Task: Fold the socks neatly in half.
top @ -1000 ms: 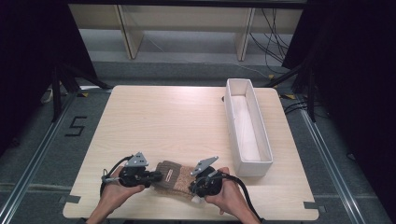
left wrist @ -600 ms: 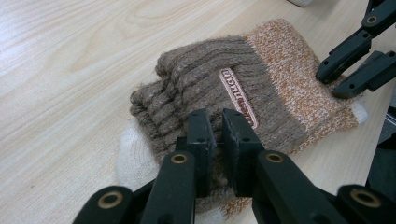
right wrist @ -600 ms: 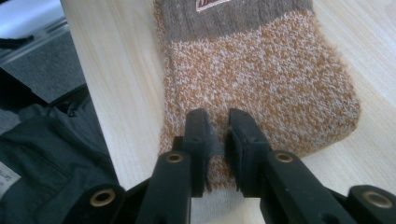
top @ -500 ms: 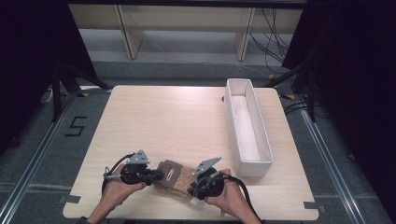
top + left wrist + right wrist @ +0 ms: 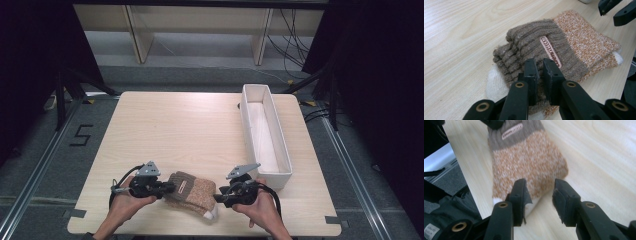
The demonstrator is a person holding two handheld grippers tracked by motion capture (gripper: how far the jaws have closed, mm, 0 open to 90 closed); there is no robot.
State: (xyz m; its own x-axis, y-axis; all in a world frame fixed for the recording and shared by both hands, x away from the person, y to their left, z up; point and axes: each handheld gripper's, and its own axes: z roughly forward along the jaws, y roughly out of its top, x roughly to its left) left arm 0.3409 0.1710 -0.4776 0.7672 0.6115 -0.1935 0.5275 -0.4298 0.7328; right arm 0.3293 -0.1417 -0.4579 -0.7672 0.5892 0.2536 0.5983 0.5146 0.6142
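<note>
Wooden table [image 5: 200,130], pale grain, both tongs working at its near edge. White tray [image 5: 249,107], long and narrow, stands beyond the right gripper [image 5: 218,196], off to its outer side, well apart from the left gripper [image 5: 171,188].

Folded sock bundle [image 5: 192,191], brown ribbed cuff into orange-flecked knit with a white toe, lies flat on the table between the two tongs.

Left gripper: jaws pinched together on the brown cuff end, knit bunched between the pads. A woven label [image 5: 550,51] sits just ahead of its tips.

Right gripper: jaws have just been opening; they stand apart, the bundle's orange end just ahead of the tips, pads not pressing it.
</note>
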